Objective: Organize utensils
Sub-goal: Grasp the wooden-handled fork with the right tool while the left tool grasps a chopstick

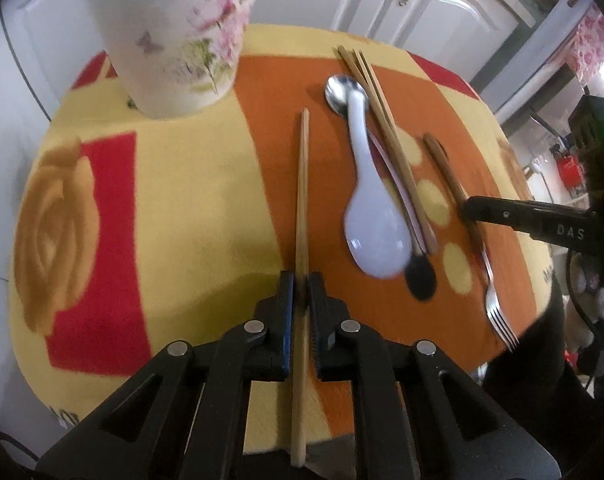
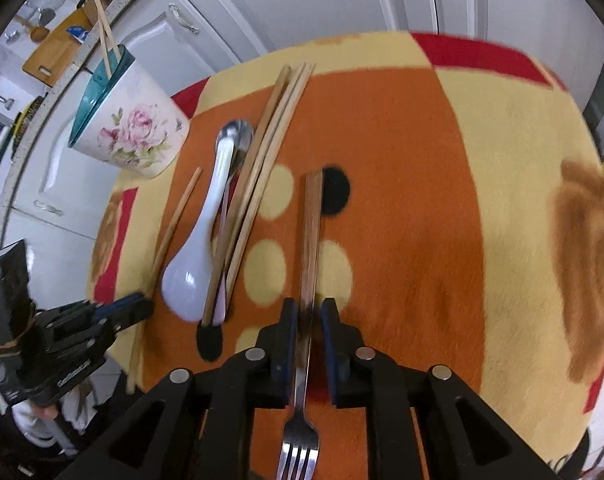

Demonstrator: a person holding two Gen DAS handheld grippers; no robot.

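My left claw (image 1: 300, 292) is clenched on a single pale wooden chopstick (image 1: 303, 184); right claw (image 2: 309, 316) grips the wood-handled steel fork (image 2: 307, 280). Both presumably bound for the floral ceramic holder (image 1: 174, 36), upper left.

Utensils laid side by side on the cloth-covered surface (image 1: 174, 200)

In the left wrist view the flowered ceramic holder (image 1: 174, 36) stands at the far left; a single wooden chopstick (image 1: 302, 184) lies left of the white ceramic soup spoon (image 1: 375, 232), whose handle rests on a metal spoon (image 1: 335, 94); right of it lie bundled wooden chopsticks (image 1: 385, 128), then the wooden-handled metal fork (image 1: 497, 308) rightmost
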